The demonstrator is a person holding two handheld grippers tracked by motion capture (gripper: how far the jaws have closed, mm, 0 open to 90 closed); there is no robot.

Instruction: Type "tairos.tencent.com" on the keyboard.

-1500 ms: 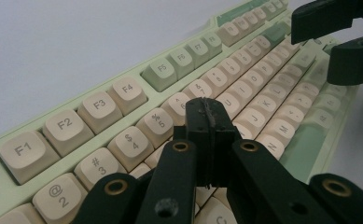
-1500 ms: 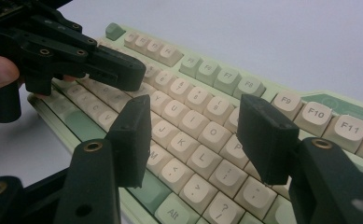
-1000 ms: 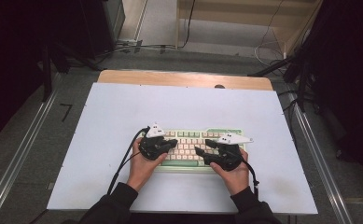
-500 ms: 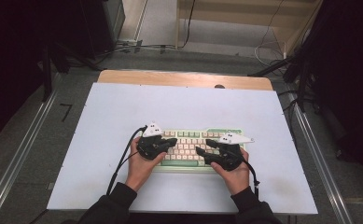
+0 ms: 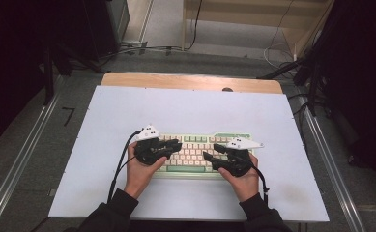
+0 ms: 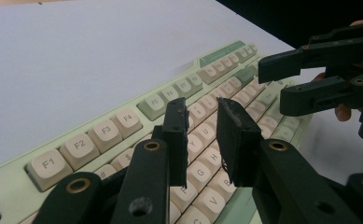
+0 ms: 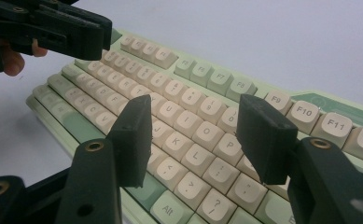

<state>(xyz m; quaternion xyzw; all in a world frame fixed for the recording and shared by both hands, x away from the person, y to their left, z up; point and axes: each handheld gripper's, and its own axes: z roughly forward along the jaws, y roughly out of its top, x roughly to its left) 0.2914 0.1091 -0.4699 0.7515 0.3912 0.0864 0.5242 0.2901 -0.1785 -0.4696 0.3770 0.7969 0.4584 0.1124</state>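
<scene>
A pale green keyboard (image 5: pixel 195 153) with cream keys lies on the white table top (image 5: pixel 185 106), near the front. My left gripper (image 5: pixel 178 144) hovers over the keyboard's left half, pointing right. Its jaws have just been opening and stand a little apart, with nothing between them, above the letter keys (image 6: pixel 202 116). My right gripper (image 5: pixel 207 158) hovers over the right half, pointing left, its jaws (image 7: pixel 193 121) wide apart and empty above the keys. The two grippers' tips face each other across the middle of the keyboard (image 6: pixel 123 121) (image 7: pixel 193 70).
A person's hands and dark sleeves come in from the table's front edge. A cable trails from each gripper. A wooden strip (image 5: pixel 190 81) runs along the table's far edge. Metal rails flank the table on both sides.
My left gripper has drifted slightly left and up over the keyboard. The right gripper has stayed where it was.
</scene>
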